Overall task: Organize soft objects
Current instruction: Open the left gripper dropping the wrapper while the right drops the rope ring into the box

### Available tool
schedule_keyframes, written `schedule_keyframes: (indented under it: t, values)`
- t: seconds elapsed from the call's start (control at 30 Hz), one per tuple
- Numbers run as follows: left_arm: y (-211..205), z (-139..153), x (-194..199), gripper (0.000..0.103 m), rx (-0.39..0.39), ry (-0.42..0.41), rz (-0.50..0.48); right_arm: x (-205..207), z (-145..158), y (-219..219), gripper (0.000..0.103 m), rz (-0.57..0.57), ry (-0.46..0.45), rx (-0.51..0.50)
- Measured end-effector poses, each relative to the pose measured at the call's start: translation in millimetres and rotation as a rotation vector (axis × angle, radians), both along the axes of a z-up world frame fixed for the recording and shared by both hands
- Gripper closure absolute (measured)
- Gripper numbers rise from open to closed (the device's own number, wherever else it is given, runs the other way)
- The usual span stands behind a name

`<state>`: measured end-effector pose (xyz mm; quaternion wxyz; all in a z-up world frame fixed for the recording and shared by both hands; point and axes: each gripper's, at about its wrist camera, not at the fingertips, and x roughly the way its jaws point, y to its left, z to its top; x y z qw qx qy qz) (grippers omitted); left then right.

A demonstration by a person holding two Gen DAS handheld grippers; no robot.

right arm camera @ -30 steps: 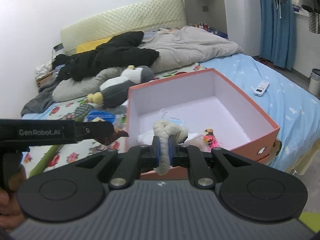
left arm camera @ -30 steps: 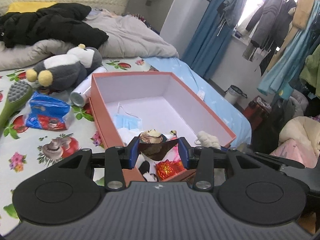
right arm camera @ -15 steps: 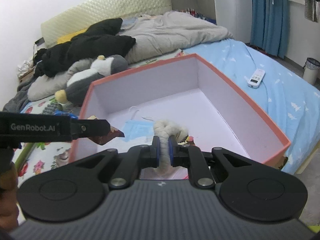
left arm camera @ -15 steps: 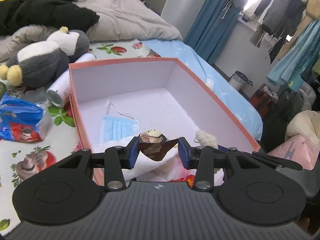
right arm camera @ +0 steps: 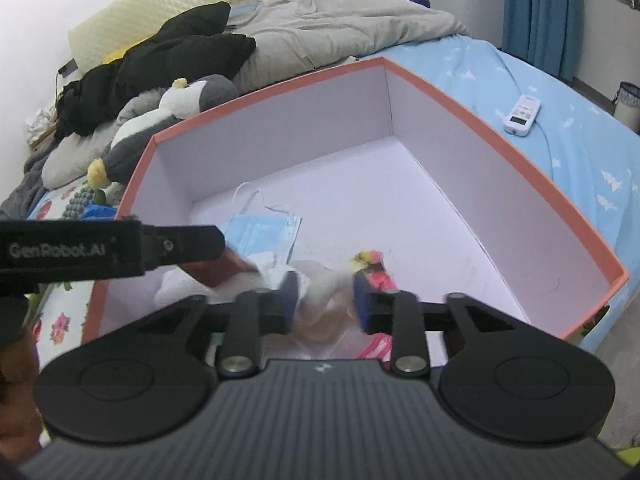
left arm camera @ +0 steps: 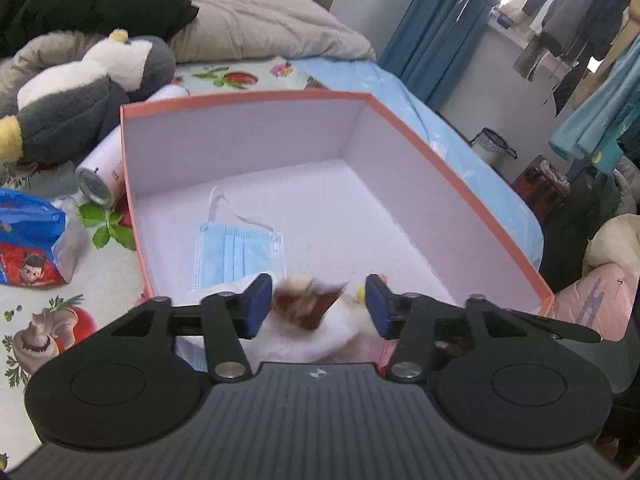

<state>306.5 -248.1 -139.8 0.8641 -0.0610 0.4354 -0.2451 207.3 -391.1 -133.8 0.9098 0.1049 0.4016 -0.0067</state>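
An orange box (left arm camera: 460,184) with a white inside lies open on the bed; it also shows in the right wrist view (right arm camera: 520,168). A blue face mask (left arm camera: 236,252) lies on its floor. My left gripper (left arm camera: 318,306) is open over the box's near end, and a blurred brown soft item (left arm camera: 308,304) sits loose between its pads. My right gripper (right arm camera: 325,300) is open too, with a blurred cream knotted soft toy (right arm camera: 320,304) between its pads, apart from them. A small pink and yellow toy (right arm camera: 374,268) lies in the box.
A grey and white penguin plush (left arm camera: 84,92), a white can (left arm camera: 106,172) and a blue tissue pack (left arm camera: 28,240) lie left of the box. Black clothes and a grey duvet lie behind. A white remote (right arm camera: 522,114) lies on the blue sheet at right.
Both grippers moved forward over the box and opened. The brown item and the cream toy have come free of the pads and appear blurred, dropping into the box.
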Motion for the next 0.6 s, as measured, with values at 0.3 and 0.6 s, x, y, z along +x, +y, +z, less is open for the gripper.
schedule_keyframes:
  t: [0.3,0.6]
  values:
    - [12,33,-26,0.043,-0.016,-0.073,-0.001,-25,29,6,0.065,0.006,-0.066,0.016]
    - [42,82,-76,0.043,-0.037,-0.145,0.024,-61,69,27,0.065,0.033,-0.136,0.017]
